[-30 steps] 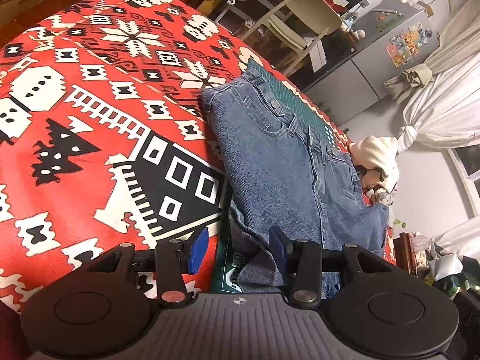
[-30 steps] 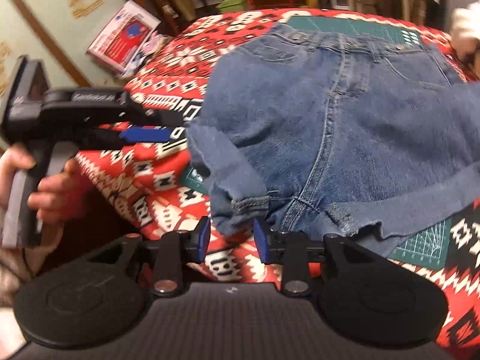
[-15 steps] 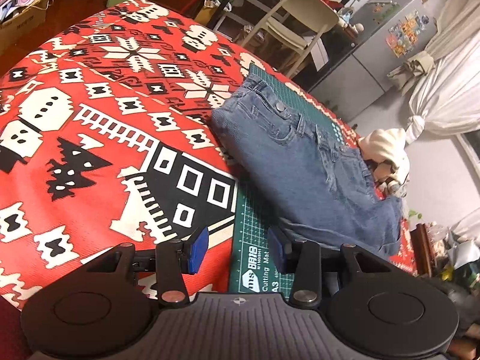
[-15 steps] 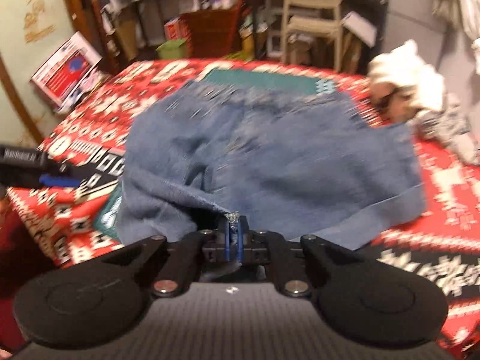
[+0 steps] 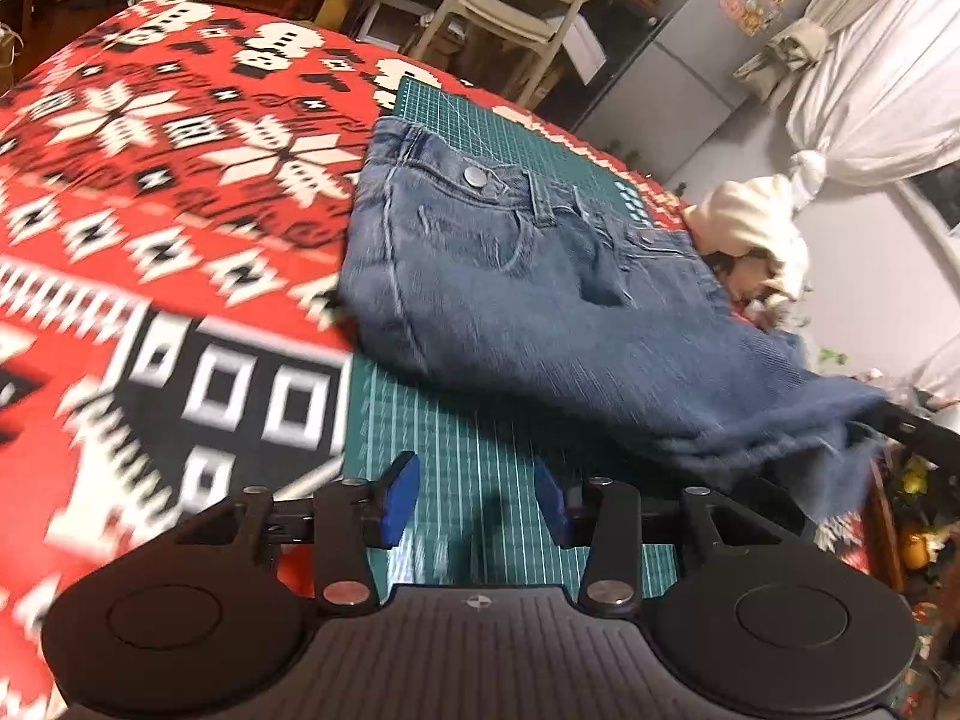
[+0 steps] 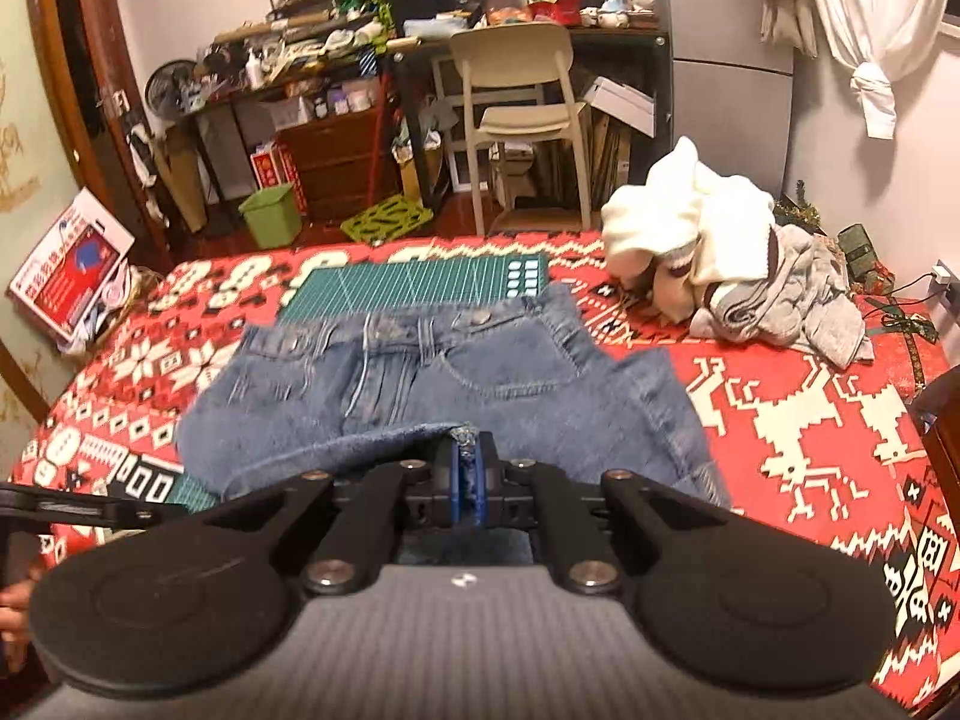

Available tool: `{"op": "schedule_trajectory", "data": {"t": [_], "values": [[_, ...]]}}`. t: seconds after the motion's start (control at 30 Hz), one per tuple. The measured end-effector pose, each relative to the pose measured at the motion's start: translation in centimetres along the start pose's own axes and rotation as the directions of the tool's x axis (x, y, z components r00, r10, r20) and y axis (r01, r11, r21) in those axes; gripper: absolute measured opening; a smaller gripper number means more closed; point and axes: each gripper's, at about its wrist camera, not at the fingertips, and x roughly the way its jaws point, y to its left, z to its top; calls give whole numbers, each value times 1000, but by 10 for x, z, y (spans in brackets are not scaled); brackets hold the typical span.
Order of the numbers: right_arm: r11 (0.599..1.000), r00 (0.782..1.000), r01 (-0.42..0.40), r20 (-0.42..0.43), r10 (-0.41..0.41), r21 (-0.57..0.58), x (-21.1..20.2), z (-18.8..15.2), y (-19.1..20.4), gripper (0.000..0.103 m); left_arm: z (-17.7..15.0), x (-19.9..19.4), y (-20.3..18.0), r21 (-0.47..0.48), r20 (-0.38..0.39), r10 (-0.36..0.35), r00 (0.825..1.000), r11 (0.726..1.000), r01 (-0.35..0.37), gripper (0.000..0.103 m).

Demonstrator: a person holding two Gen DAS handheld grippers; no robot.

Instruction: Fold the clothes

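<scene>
Blue denim shorts (image 5: 540, 294) lie on a green cutting mat (image 5: 462, 456) over the red patterned cloth, waistband at the far side. In the right wrist view my right gripper (image 6: 467, 474) is shut on the near hem of the shorts (image 6: 420, 384) and lifts that edge off the table. My left gripper (image 5: 477, 501) hangs open above the bare mat, just short of the shorts, with nothing between its blue pads. The right gripper's black frame (image 5: 918, 426) shows at the shorts' far right corner in the left wrist view.
A heap of white and grey clothes (image 6: 720, 258) sits at the back right of the table. Beyond the far edge stand a beige chair (image 6: 522, 102), a green bin (image 6: 270, 216) and cluttered shelves. The red patterned cloth (image 6: 810, 420) spreads out right of the shorts.
My right gripper closed on the shorts' near hem and raised it, pulling the fabric back over the shorts. My left gripper stayed open and shifted right over the green mat.
</scene>
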Motion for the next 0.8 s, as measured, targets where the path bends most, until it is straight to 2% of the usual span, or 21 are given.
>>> {"op": "schedule_trajectory", "data": {"t": [0.07,0.2,0.3,0.5,0.67,0.8], "values": [[1000,1000,-5,0,5,11,2,2,-3,5,14,13,-6,4,8,22,1000,1000,-22,24],[1000,1000,6,-1,-6,29,2,0,-12,5,46,20,-19,12,73,0,997,1000,-1,24],[997,1000,16,-4,-15,77,4,-2,-24,5,75,30,-34,37,92,-18,996,999,14,24],[984,998,56,-41,-50,168,25,-7,-52,5,119,78,-61,92,41,-31,999,995,27,24],[979,996,69,-68,-57,190,43,-10,-62,5,122,82,-63,114,23,-47,999,993,44,25],[976,996,56,-77,-41,211,51,-10,-69,6,110,69,-48,60,-16,-93,995,994,94,31]]}}
